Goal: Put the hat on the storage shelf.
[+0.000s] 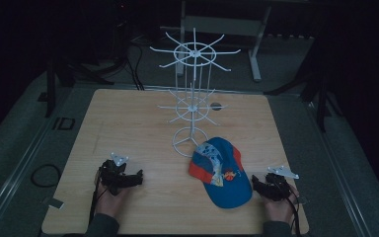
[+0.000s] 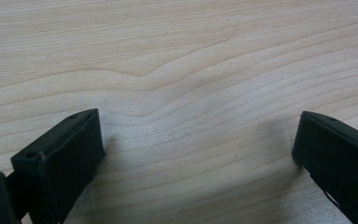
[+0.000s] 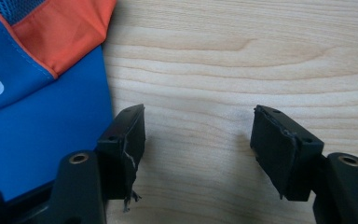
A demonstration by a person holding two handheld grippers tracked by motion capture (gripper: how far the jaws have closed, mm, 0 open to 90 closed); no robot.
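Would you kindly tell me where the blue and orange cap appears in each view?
High view: blue and orange cap lies right of centre, near the white wire rack.
Left gripper view: not in it.
Right gripper view: cap at left edge.
Shared landmark: wooden tabletop.

High view looks forward and down over the whole wooden table (image 1: 128,118) from the person's side; left gripper view sits close above bare tabletop; right gripper view, equally close, shares the blue cap (image 3: 37,116) with the high view.
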